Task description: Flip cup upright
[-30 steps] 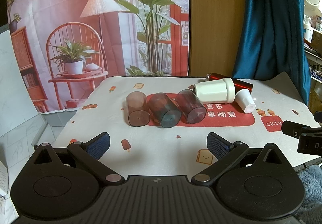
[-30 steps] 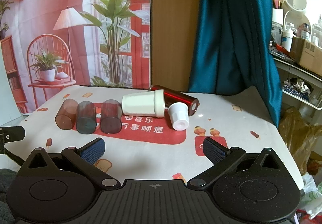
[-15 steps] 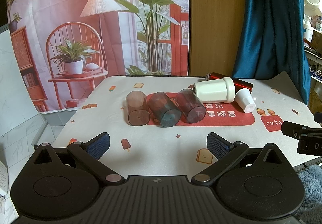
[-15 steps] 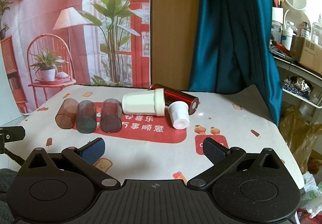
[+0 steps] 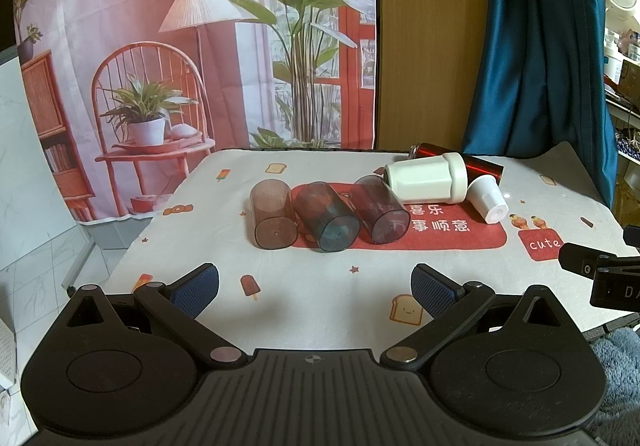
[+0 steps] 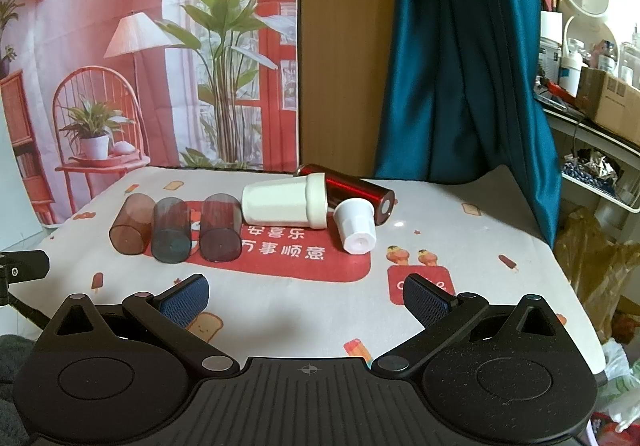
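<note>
Left wrist view: six cups lie toppled, the brown tumbler [image 5: 272, 217] visibly empty; both hand-held grippers gape, unladen.

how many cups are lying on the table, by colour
brown translucent cup: 1
blue-grey translucent cup: 1
purple translucent cup: 1
large white cup: 1
small white cup: 1
dark red metallic cup: 1
total: 6, all on their sides
</note>
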Tool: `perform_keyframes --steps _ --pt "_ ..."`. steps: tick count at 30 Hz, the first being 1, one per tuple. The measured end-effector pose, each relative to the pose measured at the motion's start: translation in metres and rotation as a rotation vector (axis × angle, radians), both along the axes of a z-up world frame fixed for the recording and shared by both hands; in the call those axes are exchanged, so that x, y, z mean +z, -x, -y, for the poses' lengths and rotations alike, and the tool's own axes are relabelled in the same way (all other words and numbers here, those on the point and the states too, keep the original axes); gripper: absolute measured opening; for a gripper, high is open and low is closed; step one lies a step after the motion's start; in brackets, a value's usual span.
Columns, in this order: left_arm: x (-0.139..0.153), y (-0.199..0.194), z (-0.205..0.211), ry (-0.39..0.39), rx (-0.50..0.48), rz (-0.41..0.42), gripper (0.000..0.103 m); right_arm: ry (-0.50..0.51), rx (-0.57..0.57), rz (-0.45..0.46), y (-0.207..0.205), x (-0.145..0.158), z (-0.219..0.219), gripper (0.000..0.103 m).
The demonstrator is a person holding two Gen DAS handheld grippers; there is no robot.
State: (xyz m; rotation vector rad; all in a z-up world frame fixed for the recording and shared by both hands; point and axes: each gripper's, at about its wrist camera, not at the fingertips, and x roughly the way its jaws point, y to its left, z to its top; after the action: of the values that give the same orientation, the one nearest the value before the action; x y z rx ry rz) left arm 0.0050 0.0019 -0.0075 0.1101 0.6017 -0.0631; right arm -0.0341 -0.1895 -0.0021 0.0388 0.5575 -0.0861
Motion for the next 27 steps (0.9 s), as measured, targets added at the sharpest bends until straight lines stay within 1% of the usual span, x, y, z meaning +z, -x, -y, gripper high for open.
perform_keyframes --steps 20,27 --pt "0.0 -0.0002 -0.0008 0.001 0.0 -0.002 0.103 -0.002 0.001 -0.002 -0.0008 0.0011 0.0009 0.103" --pt "-0.0007 0.0001 -0.0005 0.002 0.001 -0.002 0.103 -0.003 0.002 -0.006 0.0014 -0.006 -0.0019 0.103"
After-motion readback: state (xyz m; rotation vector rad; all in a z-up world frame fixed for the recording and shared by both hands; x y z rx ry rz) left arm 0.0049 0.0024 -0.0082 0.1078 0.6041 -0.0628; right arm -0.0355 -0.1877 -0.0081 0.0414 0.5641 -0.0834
